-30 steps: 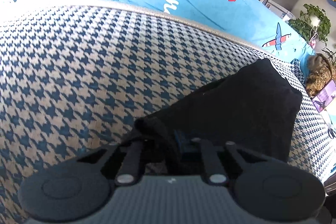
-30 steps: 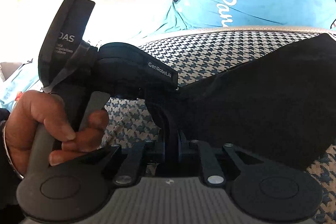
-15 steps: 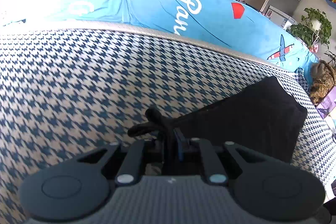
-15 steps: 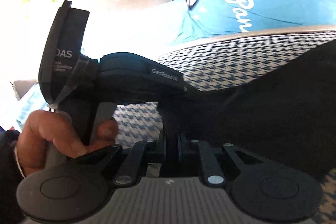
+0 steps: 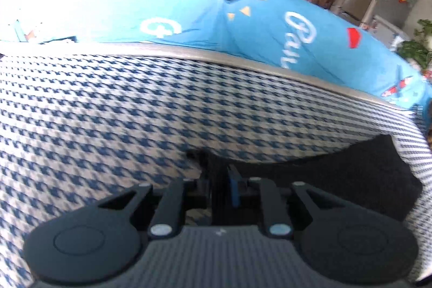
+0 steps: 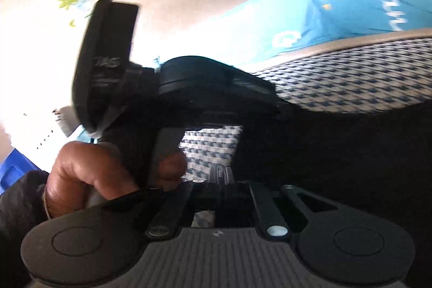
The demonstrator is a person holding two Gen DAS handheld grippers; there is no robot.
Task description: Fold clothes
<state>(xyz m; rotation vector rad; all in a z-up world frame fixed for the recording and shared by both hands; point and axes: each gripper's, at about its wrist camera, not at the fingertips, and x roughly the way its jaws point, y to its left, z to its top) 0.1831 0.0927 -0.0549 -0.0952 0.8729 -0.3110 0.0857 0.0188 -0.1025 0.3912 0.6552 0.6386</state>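
1. Since a second ago the left gripper (image 5: 218, 177) has drawn the black garment (image 5: 337, 180) up and back: less of it now shows spread on the houndstooth bed (image 5: 108, 112), and the cloth runs taut from the fingers towards the bed's right edge.
2. That looks like an edge being lifted to carry over in a fold (a judgement only).
3. Left fingers are closed, pinching a bunched corner of the garment.
4. The right gripper (image 6: 220, 174) has its fingers pressed together on dark cloth too, just beside the hand (image 6: 108, 174) on the left tool.
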